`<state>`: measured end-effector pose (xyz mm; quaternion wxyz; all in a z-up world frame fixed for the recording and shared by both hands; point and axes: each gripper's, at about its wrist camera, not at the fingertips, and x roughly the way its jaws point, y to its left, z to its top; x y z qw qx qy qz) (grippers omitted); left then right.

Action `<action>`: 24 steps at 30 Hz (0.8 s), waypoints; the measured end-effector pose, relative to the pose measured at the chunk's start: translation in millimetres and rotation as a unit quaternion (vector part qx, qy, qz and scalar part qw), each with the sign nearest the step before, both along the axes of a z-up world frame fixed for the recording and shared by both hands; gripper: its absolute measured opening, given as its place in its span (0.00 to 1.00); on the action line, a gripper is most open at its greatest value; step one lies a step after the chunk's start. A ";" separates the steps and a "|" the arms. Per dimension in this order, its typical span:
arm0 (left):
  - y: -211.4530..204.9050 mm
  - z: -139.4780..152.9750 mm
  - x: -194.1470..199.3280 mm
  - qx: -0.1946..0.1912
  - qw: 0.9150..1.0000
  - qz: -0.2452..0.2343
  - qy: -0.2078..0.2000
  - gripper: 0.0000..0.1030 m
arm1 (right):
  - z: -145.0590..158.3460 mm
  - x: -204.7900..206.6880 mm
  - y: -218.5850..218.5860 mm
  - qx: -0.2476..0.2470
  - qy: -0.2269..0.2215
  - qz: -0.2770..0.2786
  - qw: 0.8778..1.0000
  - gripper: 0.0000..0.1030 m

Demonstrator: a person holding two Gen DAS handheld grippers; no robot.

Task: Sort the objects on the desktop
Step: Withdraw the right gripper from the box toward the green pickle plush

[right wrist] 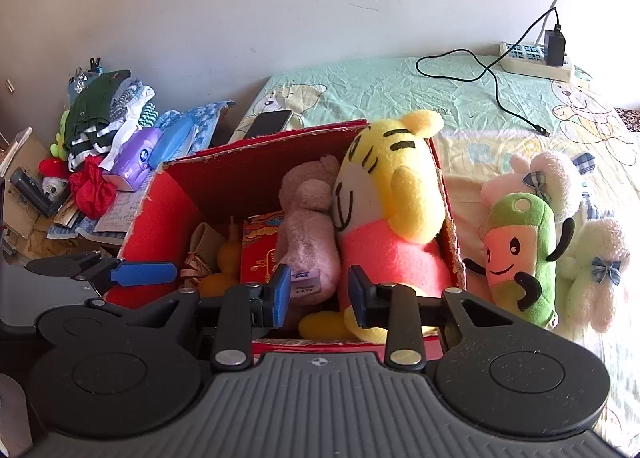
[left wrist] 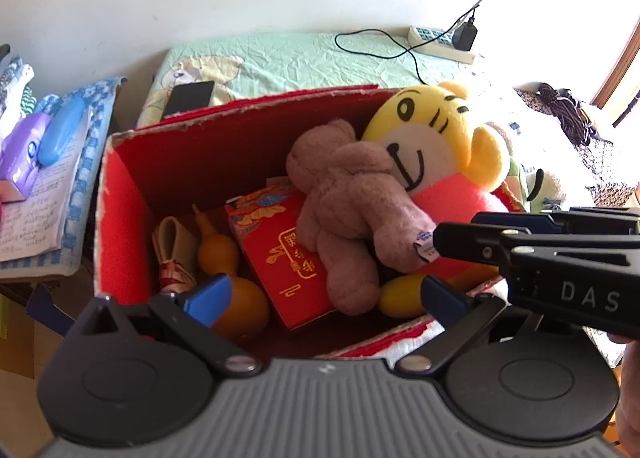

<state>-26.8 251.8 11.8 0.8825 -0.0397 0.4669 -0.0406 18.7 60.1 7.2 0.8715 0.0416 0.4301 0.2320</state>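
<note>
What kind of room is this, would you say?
Probably a bedroom. A bed with a teddy-print sheet holds a red box of plush toys, and folded clothes are piled beside it, with a power strip by the wall.

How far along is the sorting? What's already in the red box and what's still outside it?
Already in the red box: yellow tiger plush, brown bear plush, red packet and orange gourd. In hand: nothing; the left gripper and right gripper are open above the box. Left: the green plush and white plush lie on the bed beside the box.
</note>
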 end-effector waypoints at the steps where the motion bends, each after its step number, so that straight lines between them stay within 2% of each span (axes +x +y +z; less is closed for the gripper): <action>1: 0.4 1.7 -2.3 0.001 1.000 0.000 -0.003 0.98 | 0.8 -1.8 -0.3 0.002 0.000 -0.001 1.000 0.33; 10: -3.4 14.2 -25.0 0.020 1.000 -0.003 -0.018 0.98 | 2.0 -20.2 -3.5 0.021 0.004 -0.015 1.000 0.33; 24: -26.2 3.5 -38.6 0.041 0.999 -0.009 -0.002 0.98 | -12.8 -31.3 -16.4 0.024 0.026 -0.012 0.999 0.33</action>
